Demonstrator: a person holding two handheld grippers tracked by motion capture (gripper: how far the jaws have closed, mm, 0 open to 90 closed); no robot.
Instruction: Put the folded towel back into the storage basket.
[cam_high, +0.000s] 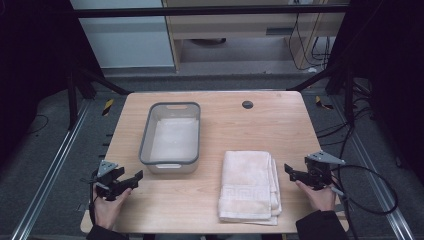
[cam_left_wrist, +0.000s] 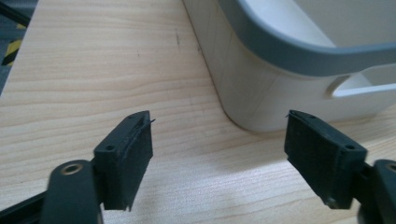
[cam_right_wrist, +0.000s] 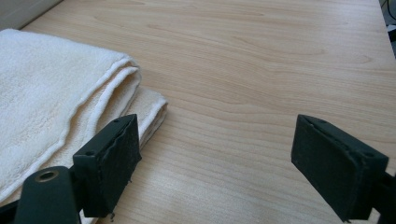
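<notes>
Left black two-jaw gripper: jaws spread wide, empty, near corner of white rectangular plastic tub with grey rim. Right black two-jaw gripper: jaws spread wide, empty, just beside folded cream terry towel on light wooden table.

Wooden table on grey floor; wooden cabinet behind; cables right.

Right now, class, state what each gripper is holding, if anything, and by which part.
Nothing is held. The left gripper is open beside the tub; the right gripper is open beside the folded towel.
</notes>
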